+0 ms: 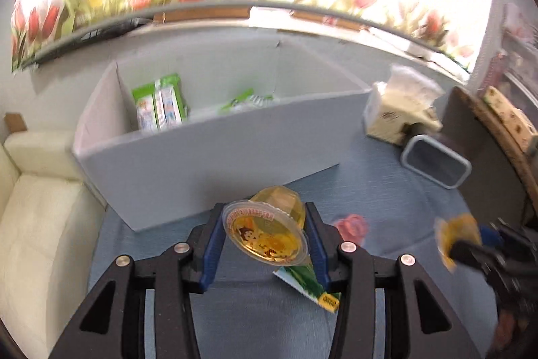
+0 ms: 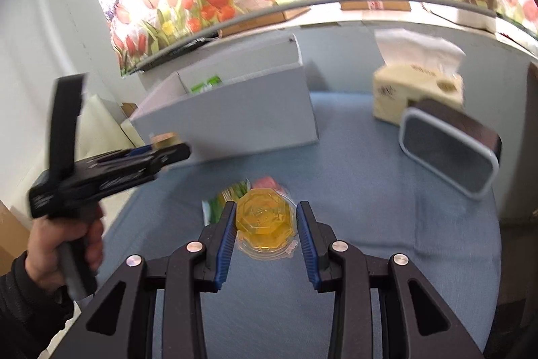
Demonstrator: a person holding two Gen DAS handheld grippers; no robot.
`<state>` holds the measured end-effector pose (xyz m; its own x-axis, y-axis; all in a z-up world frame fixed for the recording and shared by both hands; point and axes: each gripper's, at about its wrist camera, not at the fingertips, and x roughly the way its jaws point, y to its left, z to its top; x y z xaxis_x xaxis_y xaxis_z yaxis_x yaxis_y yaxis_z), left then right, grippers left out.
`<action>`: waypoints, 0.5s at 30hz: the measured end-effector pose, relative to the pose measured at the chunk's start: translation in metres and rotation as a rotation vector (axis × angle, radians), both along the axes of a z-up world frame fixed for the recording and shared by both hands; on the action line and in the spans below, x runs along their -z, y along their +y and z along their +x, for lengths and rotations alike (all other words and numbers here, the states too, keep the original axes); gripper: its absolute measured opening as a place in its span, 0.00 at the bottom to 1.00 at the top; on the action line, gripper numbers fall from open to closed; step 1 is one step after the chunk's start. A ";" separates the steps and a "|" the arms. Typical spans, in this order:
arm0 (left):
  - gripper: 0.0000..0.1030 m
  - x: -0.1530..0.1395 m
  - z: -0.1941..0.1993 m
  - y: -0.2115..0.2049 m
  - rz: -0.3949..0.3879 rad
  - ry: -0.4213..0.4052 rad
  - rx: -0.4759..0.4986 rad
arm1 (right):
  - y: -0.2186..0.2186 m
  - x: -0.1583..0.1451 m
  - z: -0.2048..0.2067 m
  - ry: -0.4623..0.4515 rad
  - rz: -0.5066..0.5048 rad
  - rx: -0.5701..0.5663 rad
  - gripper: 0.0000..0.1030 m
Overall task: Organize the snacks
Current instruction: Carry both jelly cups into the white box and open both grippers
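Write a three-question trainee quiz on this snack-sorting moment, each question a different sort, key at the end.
1. True or false: the white box already holds green packets.
2. What does the left gripper hold? A) a pink jelly cup B) a yellow jelly cup C) the tissue box
3. Name the snack in the right gripper.

Key: 1 true. 2 B. 3 another yellow jelly cup.

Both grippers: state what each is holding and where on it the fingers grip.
The left gripper and the right gripper each hold a yellow jelly cup, pads clamped on opposite sides of the cup body.
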<state>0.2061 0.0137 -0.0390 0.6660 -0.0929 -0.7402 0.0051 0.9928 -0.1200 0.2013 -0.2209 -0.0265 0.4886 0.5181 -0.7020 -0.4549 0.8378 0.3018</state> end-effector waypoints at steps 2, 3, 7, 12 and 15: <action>0.48 -0.021 -0.002 0.006 0.001 -0.021 0.032 | 0.008 -0.009 0.009 -0.011 0.009 -0.006 0.38; 0.48 -0.030 -0.003 0.009 0.005 -0.032 0.043 | 0.014 -0.015 0.015 -0.018 0.010 -0.015 0.38; 0.48 -0.063 0.006 0.027 0.020 -0.077 0.077 | 0.042 -0.038 0.043 -0.054 0.016 -0.040 0.38; 0.48 -0.085 0.034 0.058 0.039 -0.111 0.052 | 0.081 -0.062 0.083 -0.082 0.024 -0.061 0.38; 0.48 -0.083 0.055 0.078 -0.002 -0.091 0.052 | 0.102 -0.066 0.112 -0.074 0.029 -0.064 0.38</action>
<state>0.2609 0.0922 0.0445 0.7243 -0.1304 -0.6770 0.0679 0.9907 -0.1182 0.3129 -0.1188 0.0397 0.5033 0.5699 -0.6496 -0.5293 0.7975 0.2895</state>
